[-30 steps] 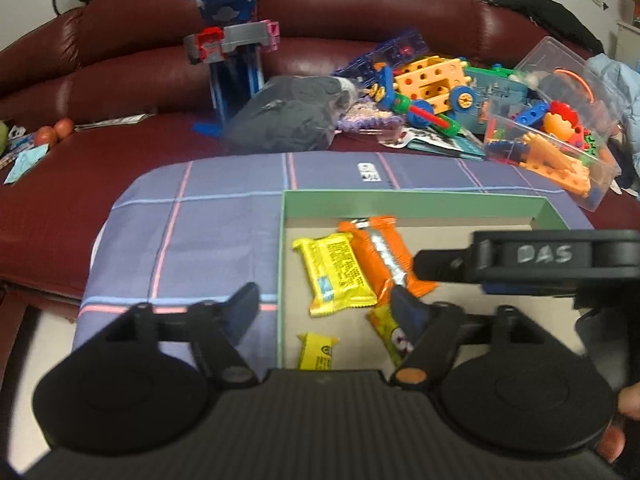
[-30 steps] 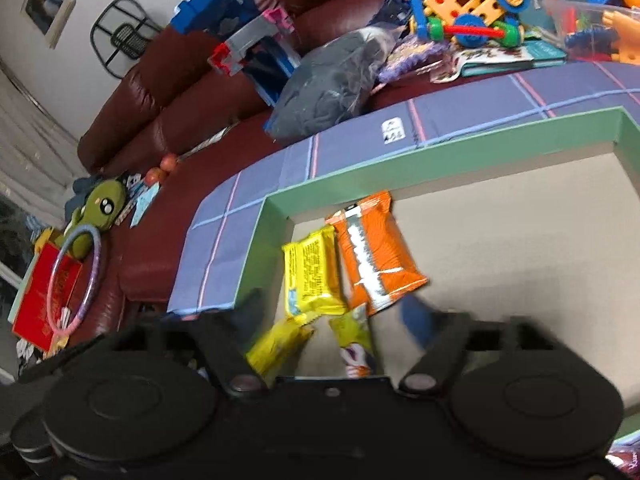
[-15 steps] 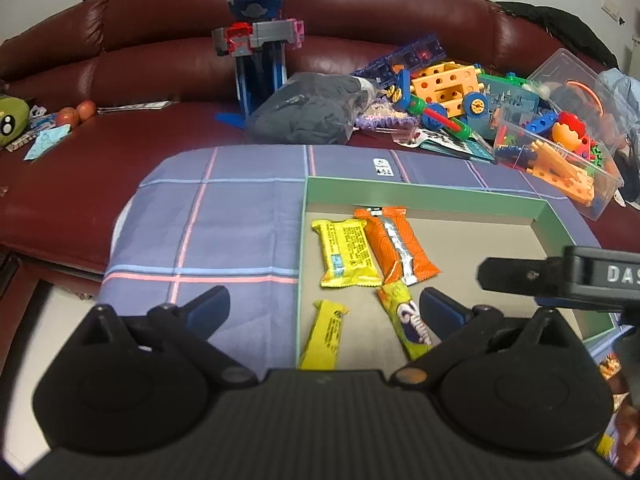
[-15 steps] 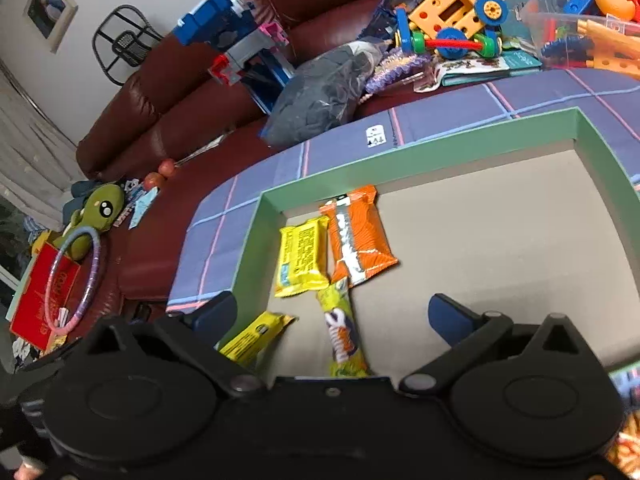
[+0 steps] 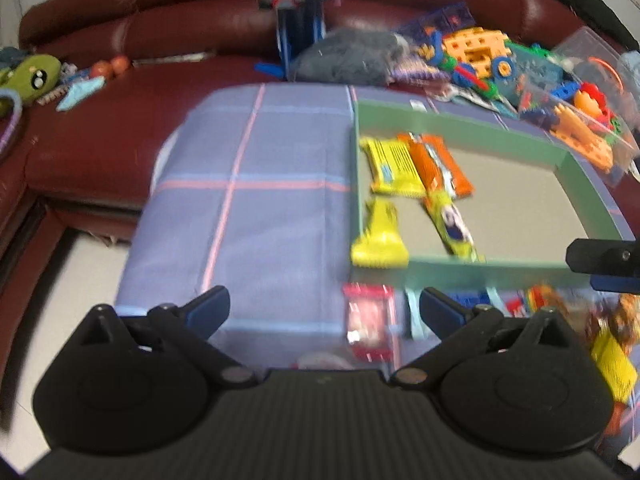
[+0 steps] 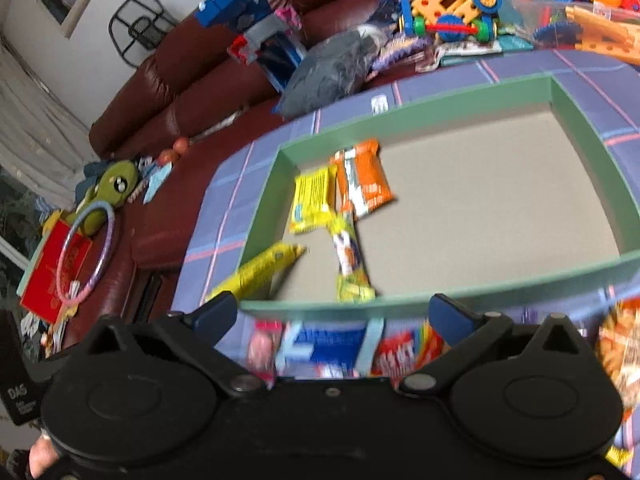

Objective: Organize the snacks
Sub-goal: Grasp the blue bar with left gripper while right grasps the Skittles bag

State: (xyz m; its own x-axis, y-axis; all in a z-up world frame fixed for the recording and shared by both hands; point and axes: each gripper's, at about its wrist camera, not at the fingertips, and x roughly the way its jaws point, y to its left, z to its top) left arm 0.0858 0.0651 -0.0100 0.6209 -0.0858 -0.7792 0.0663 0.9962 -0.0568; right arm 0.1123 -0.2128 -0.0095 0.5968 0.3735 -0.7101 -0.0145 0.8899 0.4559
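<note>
A green-walled tray (image 5: 452, 128) (image 6: 424, 114) lies on a purple plaid cloth. In it lie a yellow packet (image 5: 394, 166) (image 6: 314, 196), an orange packet (image 5: 438, 168) (image 6: 364, 184), a yellow-green bar (image 5: 450, 224) (image 6: 350, 256) and a yellow bar (image 5: 380, 236) (image 6: 260, 272) leaning on the tray's left wall. More snacks lie in front of the tray: a pink packet (image 5: 368, 320) (image 6: 262, 344), a blue one (image 6: 330, 342), a red one (image 6: 406, 354). My left gripper (image 5: 324, 306) and right gripper (image 6: 332, 314) are open and empty, above these snacks.
The cloth (image 5: 248, 208) covers a low table before a maroon sofa (image 5: 120, 40). Toy blocks and a clear toy bin (image 5: 580, 120) crowd the back right. A grey bag (image 5: 348, 60) and blue robot toy (image 6: 256, 36) sit behind. A green plush (image 6: 116, 182) lies at left.
Both grippers have pulled back toward me and opened wider. The tray's near wall and the loose snacks in front of it have come into view. The yellow bar now leans on the left wall.
</note>
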